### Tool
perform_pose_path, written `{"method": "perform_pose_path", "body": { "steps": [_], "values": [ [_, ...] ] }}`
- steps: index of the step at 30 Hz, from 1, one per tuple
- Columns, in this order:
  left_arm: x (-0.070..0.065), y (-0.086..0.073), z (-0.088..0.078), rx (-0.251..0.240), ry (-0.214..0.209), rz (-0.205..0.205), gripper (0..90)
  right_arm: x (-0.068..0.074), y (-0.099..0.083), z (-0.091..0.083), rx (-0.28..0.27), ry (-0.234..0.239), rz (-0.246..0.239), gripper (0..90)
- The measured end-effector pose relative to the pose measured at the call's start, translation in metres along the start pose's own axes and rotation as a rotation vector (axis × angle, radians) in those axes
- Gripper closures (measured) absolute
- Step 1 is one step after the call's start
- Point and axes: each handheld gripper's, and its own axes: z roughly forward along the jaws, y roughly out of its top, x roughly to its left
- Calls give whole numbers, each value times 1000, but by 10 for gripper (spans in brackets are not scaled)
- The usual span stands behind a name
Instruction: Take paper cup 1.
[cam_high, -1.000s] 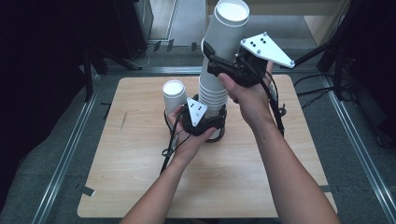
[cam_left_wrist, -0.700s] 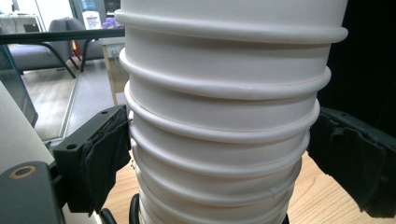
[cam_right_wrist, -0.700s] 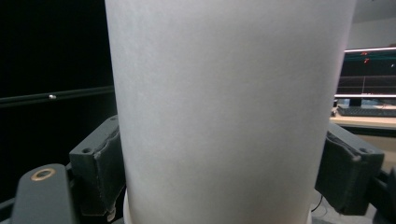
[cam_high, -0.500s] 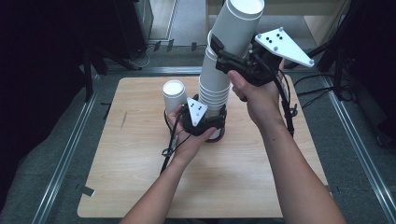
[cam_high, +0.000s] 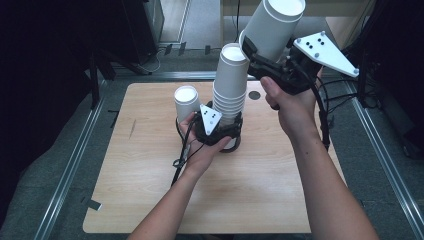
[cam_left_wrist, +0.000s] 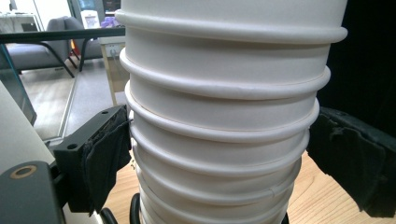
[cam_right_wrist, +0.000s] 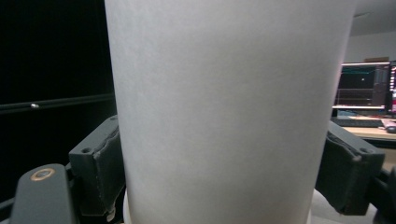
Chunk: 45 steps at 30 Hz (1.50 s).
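1. Stack of paper cups (cam_high: 230, 95) stands upright near the middle of the wooden surface (cam_high: 150, 200), rims nested one over the other.
2. Left gripper (cam_high: 220, 131) sits low at the foot of the stack. In the left gripper view its jaws stand either side of the stack (cam_left_wrist: 224, 140), the pads pressed to the rims. Reading: it pins the stack down so the rest stay put while one cup is pulled free.
3. Right gripper (cam_high: 265, 57) is raised up and to the right of the stack, jaws clamped tight on a single cup (cam_high: 272, 25); the right gripper view has the cup wall (cam_right_wrist: 229, 112) squeezed between both pads.
4. The held cup is tilted, its open mouth toward the camera, its base hanging just beside the top rim of the stack; whether they touch is unclear. Reading: the tilt helps it peel away without dragging the next cup along.
5. A lone cup (cam_high: 186, 102) stands upright on the surface left of the stack, close by the left hand (cam_high: 200, 150). Likely the spot where separated cups are set down.
6. Risk, as judged: the tight squeeze may dent the thin wall.
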Motion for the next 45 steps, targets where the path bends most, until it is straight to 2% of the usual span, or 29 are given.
{"method": "perform_pose_path", "body": {
  "steps": [5, 9, 11, 12, 15, 18, 22, 26, 28, 33, 35, 36, 38, 39, 42, 45],
  "values": [
    [1, 1, -2, 19, -4, -12, 73, -7, -6, -6, 5, -21, -7, 153],
    [2, 2, -6, 19, -2, -5, 71, -14, -12, -14, 14, -37, -9, 152],
    [4, 3, -9, 14, -9, -12, 12, -16, -16, -18, 20, -44, -14, 151],
    [4, 3, -10, 12, -12, -13, 11, -18, -18, -20, 22, -48, -18, 151],
    [4, 2, -15, 15, -32, -9, 0, -22, -25, -25, 37, -52, -21, 151],
    [6, 1, -22, 17, -45, 3, 0, -24, -35, -32, 40, -79, -41, 150],
    [11, 1, -33, 14, -71, -8, 0, -28, -48, -41, 38, -109, -50, 149],
    [12, 2, -45, 16, -103, -22, 0, -33, -60, -48, 38, -128, -33, 149],
    [13, 4, -53, 33, -108, -28, 0, -35, -65, -51, 38, -135, -34, 147],
    [14, 4, -62, 60, -74, -45, 0, -38, -81, -61, 54, -157, -46, 145],
    [14, 2, -64, 93, -46, -60, 0, -40, -89, -65, 62, -160, -48, 144],
    [14, 1, -65, 101, -38, -53, 0, -41, -92, -67, 64, -163, -48, 143],
    [13, -2, -68, 105, 6, -5, 0, -43, -98, -70, 74, -162, -47, 142],
    [13, -4, -69, 120, 19, 5, 0, -43, -100, -71, 76, -165, -45, 141],
    [16, -10, -71, 117, 9, 14, 0, -45, -109, -76, 88, -170, -45, 141],
    [16, -15, -73, 124, 22, 24, 0, -45, -117, -80, 93, -173, -37, 140]
  ]
}}
